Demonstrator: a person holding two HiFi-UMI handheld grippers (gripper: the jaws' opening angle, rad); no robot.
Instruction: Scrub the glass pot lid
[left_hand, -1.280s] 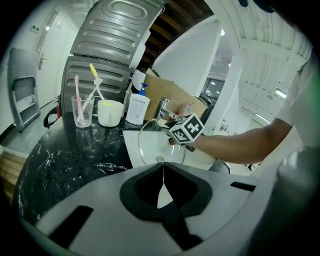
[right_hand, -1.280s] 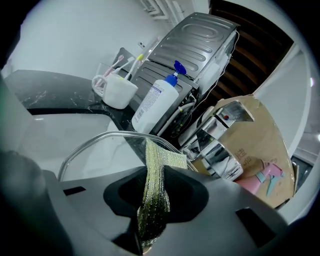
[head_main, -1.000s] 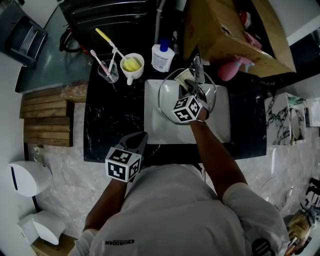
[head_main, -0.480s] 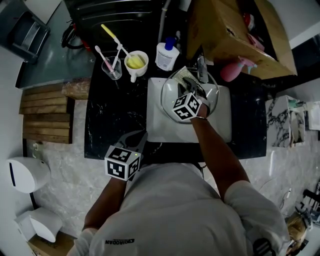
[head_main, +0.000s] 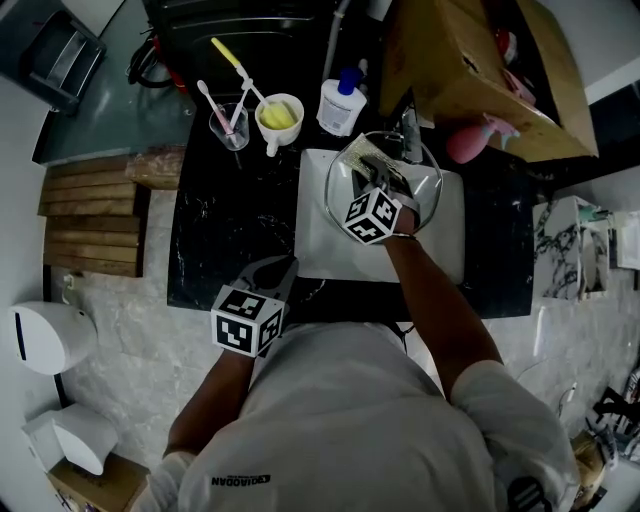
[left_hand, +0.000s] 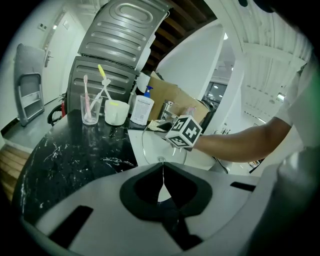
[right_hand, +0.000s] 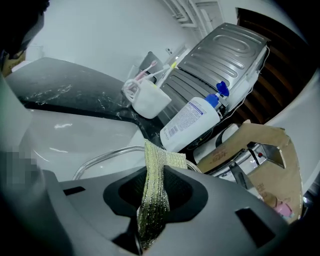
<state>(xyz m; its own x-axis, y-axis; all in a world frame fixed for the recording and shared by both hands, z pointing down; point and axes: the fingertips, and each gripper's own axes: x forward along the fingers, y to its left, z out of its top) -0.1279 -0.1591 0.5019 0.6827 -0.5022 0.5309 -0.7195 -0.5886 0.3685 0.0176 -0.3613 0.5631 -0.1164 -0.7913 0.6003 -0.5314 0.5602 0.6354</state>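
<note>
The glass pot lid (head_main: 331, 197) sits in the white sink (head_main: 318, 256), toward the sink's back edge and just in front of the tap (head_main: 409, 134). The right gripper (head_main: 374, 180) reaches over the lid, its jaws clenched on a yellow-green scrub pad (right_hand: 152, 199) whose free end lies against the lid's far rim. The left gripper (left_hand: 161, 176) is held near the front edge of the black marble worktop (head_main: 221, 240), by the sink's front left corner, with its jaws pressed together on nothing. Along the worktop's back edge stand a tumbler (head_main: 228, 127) of toothbrushes, a white cup (head_main: 279, 119) and a pump bottle (head_main: 340, 101); a cardboard box (head_main: 468, 72) fills the back right corner.
</note>
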